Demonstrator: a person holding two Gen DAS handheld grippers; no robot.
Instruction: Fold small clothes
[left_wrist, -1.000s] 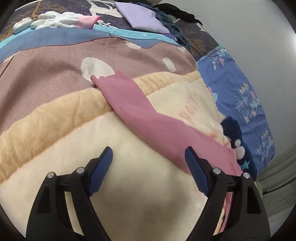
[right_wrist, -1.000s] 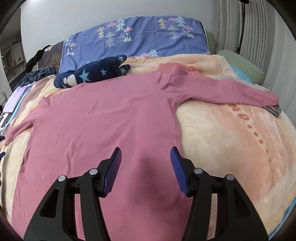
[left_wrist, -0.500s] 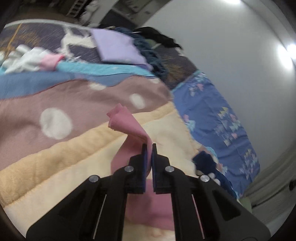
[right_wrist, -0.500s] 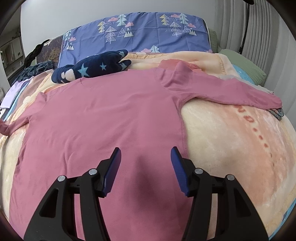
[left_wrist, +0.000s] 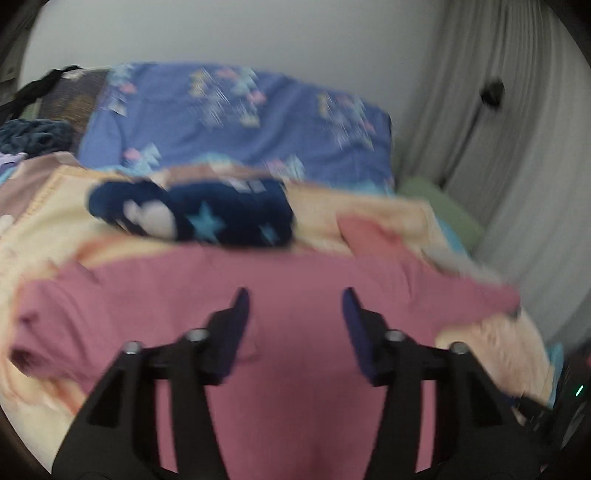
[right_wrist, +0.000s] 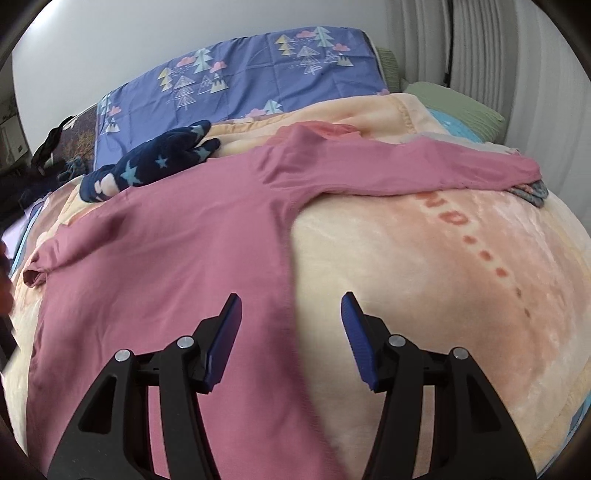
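wall (right_wrist: 110, 44): plain pale grey | curtain (right_wrist: 498, 55): pale, pleated, hung at right | bed (right_wrist: 424, 258): cream blanket covered it | light: soft

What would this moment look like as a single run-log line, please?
step: sleeve fold | left gripper: jaws just reopened, empty | right gripper: open over pink shirt side seam | right sleeve: still spread

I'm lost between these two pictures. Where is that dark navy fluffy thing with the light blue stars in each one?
Left wrist view: the navy star-patterned plush item lies blurred at centre-left, just beyond the far edge of the pink long-sleeved shirt.
Right wrist view: the same plush item sits upper left, at the shirt's far left shoulder.
Shared landmark: the blue pillow with tree prints right behind it in both.
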